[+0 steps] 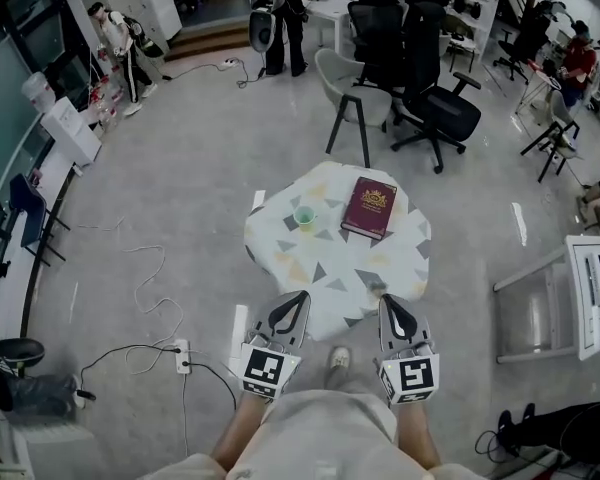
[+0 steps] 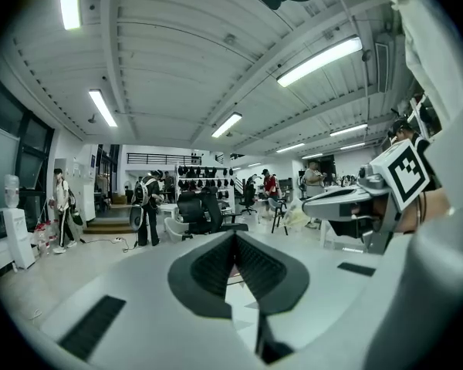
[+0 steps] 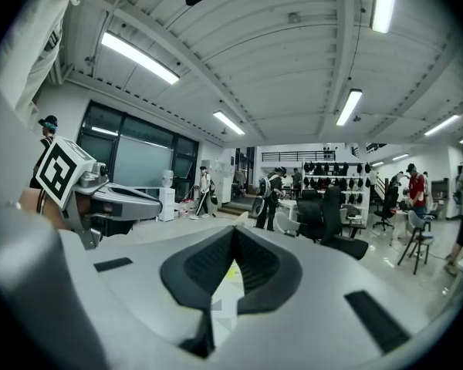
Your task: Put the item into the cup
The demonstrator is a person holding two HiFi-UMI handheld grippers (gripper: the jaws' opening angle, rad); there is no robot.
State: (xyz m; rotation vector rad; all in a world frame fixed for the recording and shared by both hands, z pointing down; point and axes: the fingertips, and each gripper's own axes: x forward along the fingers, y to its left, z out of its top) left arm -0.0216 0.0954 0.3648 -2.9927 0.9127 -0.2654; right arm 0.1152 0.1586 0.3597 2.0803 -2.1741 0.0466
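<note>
Cup (image 1: pixel 305 216) on surface (image 1: pixel 320 273) beside book (image 1: pixel 370 208); inside too small to read. Left tool (image 1: pixel 296 300) & right tool (image 1: pixel 389 304): jaws together, nothing held, at surface's near edge.

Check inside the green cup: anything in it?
The cup stands mouth up on the table; inside looks pale, no item visible. Its bottom is too small to make out.

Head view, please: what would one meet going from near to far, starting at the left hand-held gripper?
left hand-held gripper → table → cup → grey chair → standing person in dark clothes. The book lies about level with the cup, so it is left out.
</note>
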